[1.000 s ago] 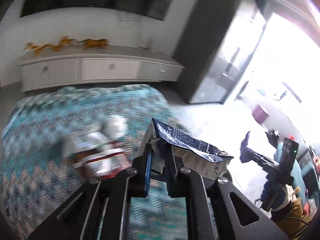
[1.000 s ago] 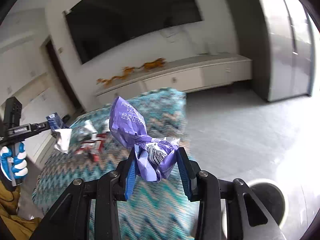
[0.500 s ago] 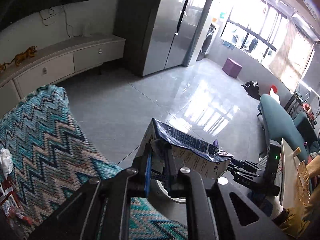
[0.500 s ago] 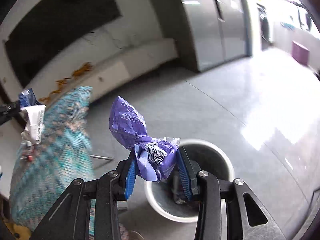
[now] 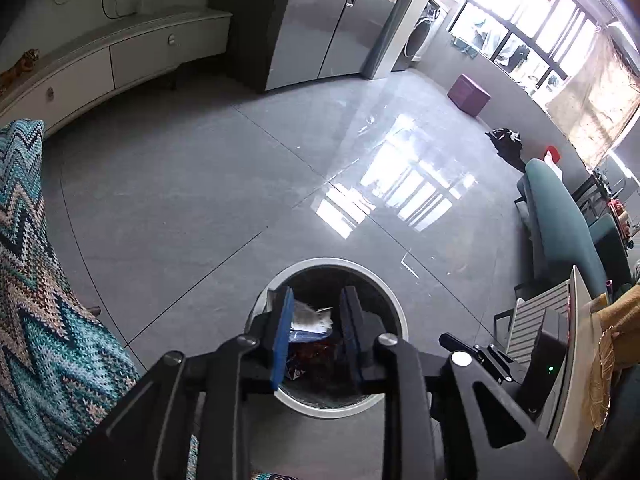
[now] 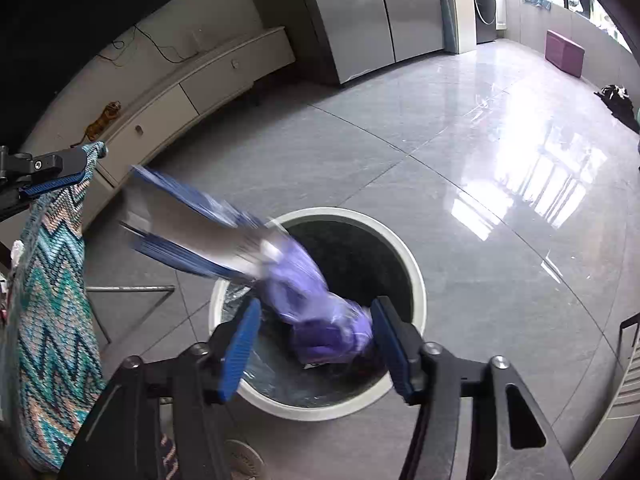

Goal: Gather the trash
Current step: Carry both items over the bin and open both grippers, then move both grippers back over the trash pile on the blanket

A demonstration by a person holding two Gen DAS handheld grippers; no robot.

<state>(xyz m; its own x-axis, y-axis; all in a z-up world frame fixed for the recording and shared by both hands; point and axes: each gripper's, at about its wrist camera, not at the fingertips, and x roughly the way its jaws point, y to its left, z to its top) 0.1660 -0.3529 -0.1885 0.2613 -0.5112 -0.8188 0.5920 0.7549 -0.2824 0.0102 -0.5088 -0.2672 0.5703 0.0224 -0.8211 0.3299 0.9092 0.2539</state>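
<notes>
Left gripper (image 5: 316, 332): lower centre of the left wrist view, over the waste bin (image 5: 390, 300). Jaws had just been opening and stood slightly apart, nothing pressed between the blue pads. Seen again at the left edge of the right wrist view (image 6: 56, 176), beside the zigzag knit blanket (image 6: 52, 288).

Right gripper (image 6: 316, 338): lower centre of its own view, above the bin (image 6: 416, 280). Jaws had just been opening and stood well apart. Purple snack wrapper (image 6: 320, 316) lay in the gap, blurred, against the right-hand pad and clear of the left one; whether the right pad touched it could not be told.

Carton (image 6: 188, 224): blue and white, a blurred streak running from the centre left of the right wrist view down to the bin's rim. In the left wrist view a white and blue piece (image 5: 310, 322) showed between the fingers, inside the bin.

Waste bin: round, pale rim, dark interior, on the grey tiled floor (image 5: 200, 200). Contained assorted wrappers (image 5: 308, 352).

Blanket (image 5: 44, 320): teal, tan and dark chevrons, left edge of both views.

Surroundings: white low cabinet (image 5: 120, 64) upper left; grey refrigerator (image 6: 360, 12) at top; purple box (image 6: 564, 52) upper right; teal chair (image 5: 560, 220) at right.
</notes>
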